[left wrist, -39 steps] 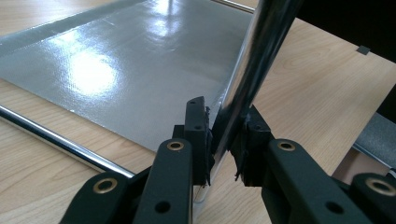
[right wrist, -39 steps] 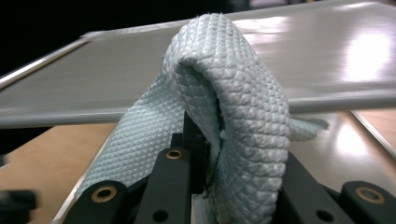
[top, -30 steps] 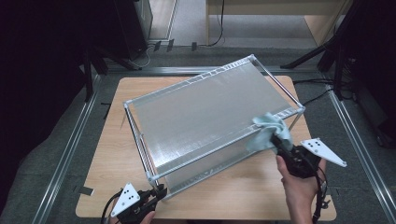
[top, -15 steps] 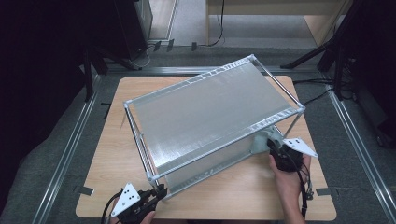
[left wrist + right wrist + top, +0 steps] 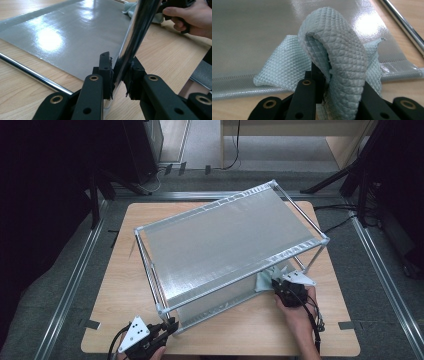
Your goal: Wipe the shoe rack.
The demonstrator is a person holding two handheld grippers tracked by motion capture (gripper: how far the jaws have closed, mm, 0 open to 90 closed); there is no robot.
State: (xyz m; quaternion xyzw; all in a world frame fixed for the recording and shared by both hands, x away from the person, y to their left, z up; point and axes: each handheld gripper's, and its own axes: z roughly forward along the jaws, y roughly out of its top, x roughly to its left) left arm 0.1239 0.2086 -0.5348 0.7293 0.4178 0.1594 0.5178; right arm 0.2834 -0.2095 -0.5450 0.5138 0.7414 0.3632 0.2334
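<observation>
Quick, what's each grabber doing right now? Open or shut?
Left gripper: shut on the shelf's shiny metal leg.
Right gripper: shut on the pale blue cloth, low by the bottom shelf.

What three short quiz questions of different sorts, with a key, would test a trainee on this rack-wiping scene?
1. True or false: the left gripper is shut on a rack post.
2. What does the right gripper hold?
A. sponge
B. cloth
C. brush
3. Fill in: the cloth lies on the rack's ____ shelf.

Key: 1 true; 2 B; 3 lower.
</observation>
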